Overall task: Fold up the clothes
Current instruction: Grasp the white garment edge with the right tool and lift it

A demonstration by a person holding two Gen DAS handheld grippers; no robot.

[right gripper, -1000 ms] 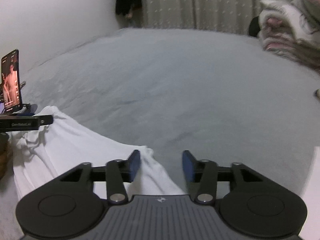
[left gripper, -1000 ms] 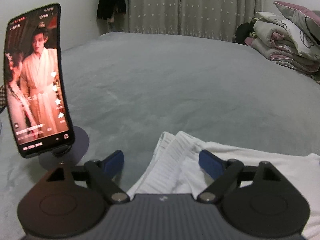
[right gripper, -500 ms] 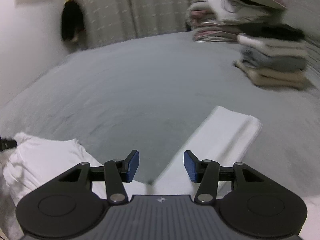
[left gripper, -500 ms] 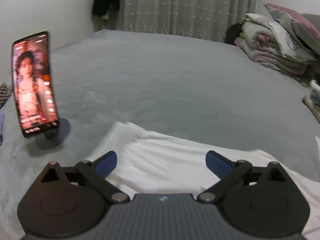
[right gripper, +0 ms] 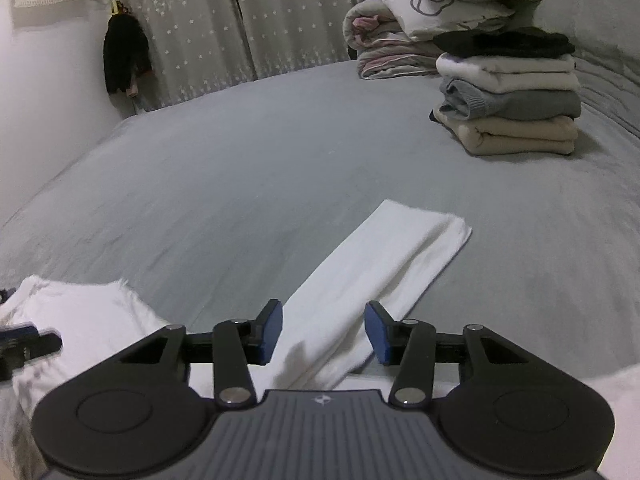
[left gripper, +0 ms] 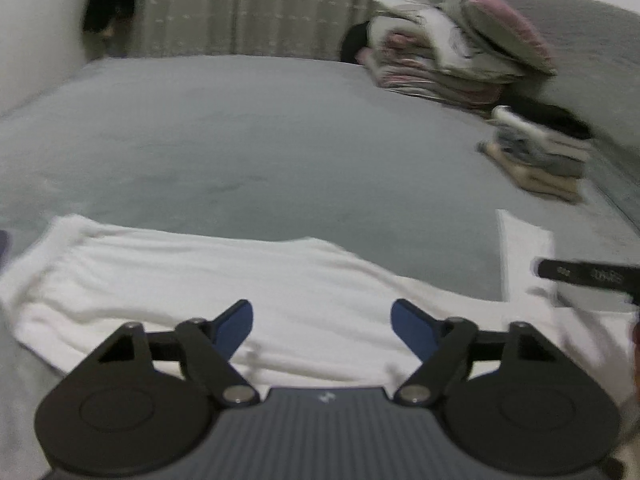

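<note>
Your left gripper is closing, apparently above the white garment at the bed's near edge, while your right gripper, also narrowing, straddles its sleeve unpinched.

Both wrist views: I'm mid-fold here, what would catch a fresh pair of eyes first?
The white garment spread over the near edge of the grey bed, one long sleeve stretching away between the blue fingers of the right tool. Next, the neat stack of folded clothes at the far right of the bed, with bundled bedding behind it. The left tool hangs over the garment's body, its jaws closing without gripping the cloth.
</note>
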